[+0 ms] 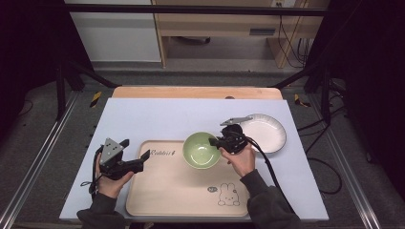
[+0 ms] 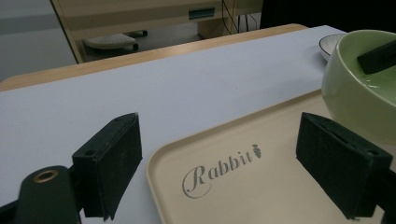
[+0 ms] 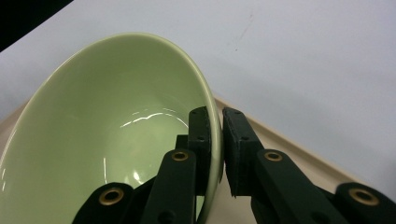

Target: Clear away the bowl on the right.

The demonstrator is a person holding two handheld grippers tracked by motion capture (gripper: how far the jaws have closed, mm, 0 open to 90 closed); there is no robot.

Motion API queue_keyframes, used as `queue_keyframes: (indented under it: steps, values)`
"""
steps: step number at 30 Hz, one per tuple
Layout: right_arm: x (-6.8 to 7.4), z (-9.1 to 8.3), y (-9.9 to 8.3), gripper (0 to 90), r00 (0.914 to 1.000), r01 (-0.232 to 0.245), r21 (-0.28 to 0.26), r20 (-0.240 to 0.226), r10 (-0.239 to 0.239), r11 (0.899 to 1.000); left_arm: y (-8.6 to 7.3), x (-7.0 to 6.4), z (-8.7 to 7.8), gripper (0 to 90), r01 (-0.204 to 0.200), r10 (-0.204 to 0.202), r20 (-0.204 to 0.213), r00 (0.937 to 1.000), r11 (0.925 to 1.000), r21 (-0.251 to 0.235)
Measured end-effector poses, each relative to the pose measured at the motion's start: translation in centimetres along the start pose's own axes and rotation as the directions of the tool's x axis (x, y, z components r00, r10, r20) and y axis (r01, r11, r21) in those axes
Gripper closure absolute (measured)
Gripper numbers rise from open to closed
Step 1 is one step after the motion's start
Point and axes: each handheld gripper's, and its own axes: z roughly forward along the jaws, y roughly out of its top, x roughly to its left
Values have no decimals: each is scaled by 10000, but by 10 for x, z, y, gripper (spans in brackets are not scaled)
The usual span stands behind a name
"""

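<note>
- Bowl (image 3: 107,135), green, over tray (image 1: 162,193) far edge: rim pinched by right gripper (image 3: 217,140).
- Left gripper (image 2: 219,168) jaws spread, empty, at tray's left corner.
- Judged step: placing bowl; next, lower level, release.

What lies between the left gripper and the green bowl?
Bare tray surface with the "Rabbit" lettering, seen in the high view between left gripper and green bowl.

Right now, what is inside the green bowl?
The green bowl holds no contents; one jaw of the right tongs reaches inside its rim. The bottom behind that jaw is hidden.
</note>
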Motion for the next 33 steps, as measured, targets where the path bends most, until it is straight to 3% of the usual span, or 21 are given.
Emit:
queue_keyframes:
  steps: [17, 33]
  values:
    - [-4, 27, -6, 826, 9996, -279, 309, 54, 278, 9991, -2, 0, 2, 141, -26, 25, 21, 10000, 10000, 90]
    - [5, 40, -11, 824, 9989, -169, 769, -434, 203, 9969, -1, -1, 2, 141, -32, 32, 39, 10000, 10000, 64]
